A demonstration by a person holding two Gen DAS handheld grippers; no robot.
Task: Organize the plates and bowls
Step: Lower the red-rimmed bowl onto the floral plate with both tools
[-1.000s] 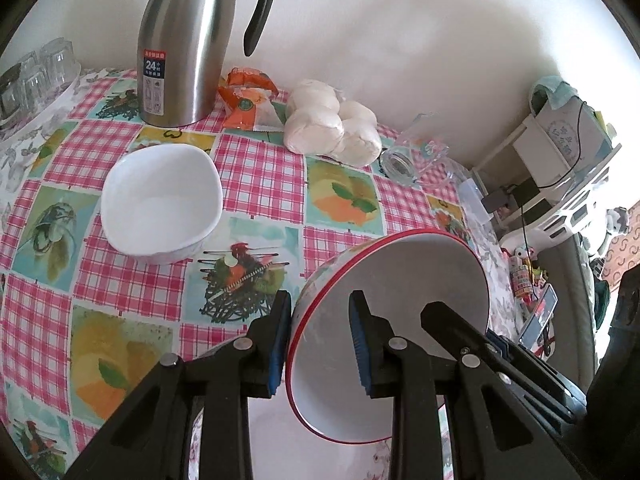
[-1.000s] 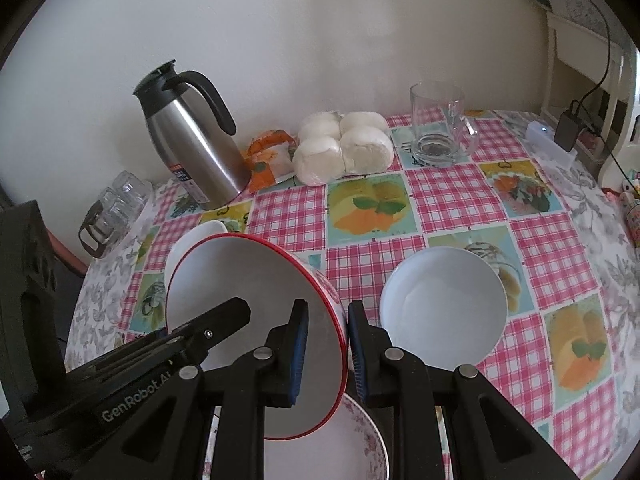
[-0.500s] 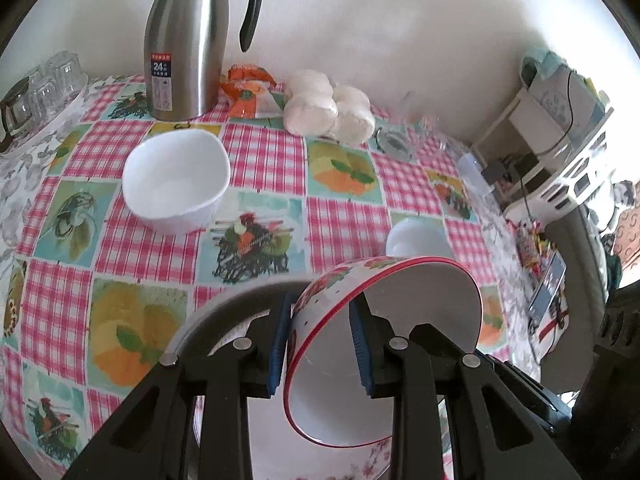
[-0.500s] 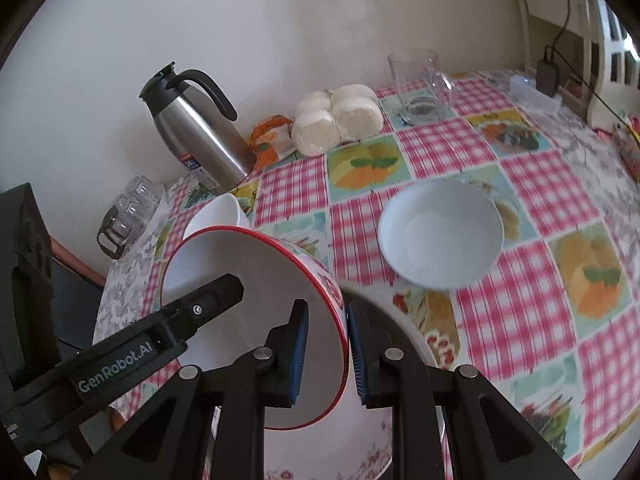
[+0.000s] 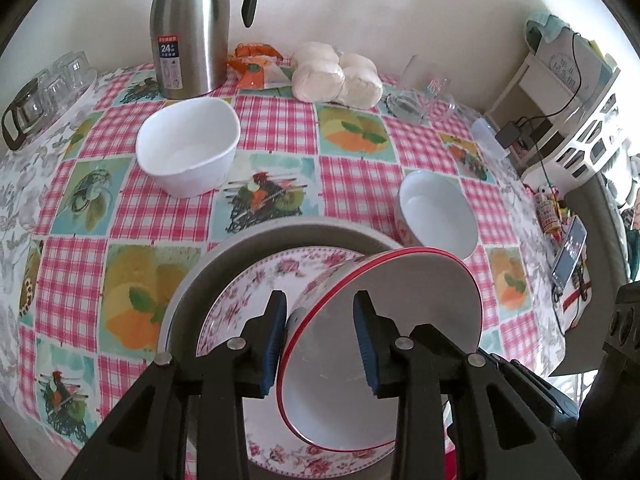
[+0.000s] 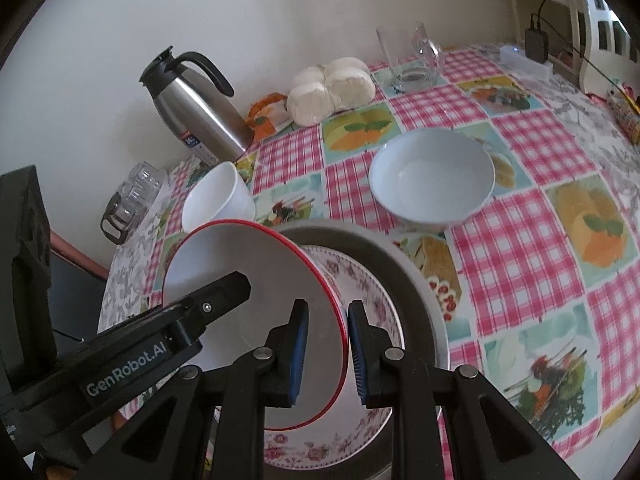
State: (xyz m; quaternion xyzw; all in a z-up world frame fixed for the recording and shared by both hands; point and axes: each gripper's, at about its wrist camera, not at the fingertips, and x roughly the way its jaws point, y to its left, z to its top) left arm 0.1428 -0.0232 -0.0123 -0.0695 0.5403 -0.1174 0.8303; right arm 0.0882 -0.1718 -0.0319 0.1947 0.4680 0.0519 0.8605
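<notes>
A red-rimmed white bowl is held tilted above a floral plate, which lies on a grey plate. My left gripper has its pads either side of the bowl's rim. My right gripper is shut on the opposite rim of the same bowl. The floral plate and grey plate also show in the right wrist view. A white squarish bowl stands far left. A white round bowl sits to the right; it shows in the left wrist view.
A steel thermos jug, an orange packet and bagged white buns line the far wall. A glass mug stands far right. Glass cups sit at the left edge. A white shelf stands beyond the table.
Both grippers have pulled back and up with the red-rimmed bowl. The stacked floral and grey plates have come into view beneath it. The white bowls have not moved.
</notes>
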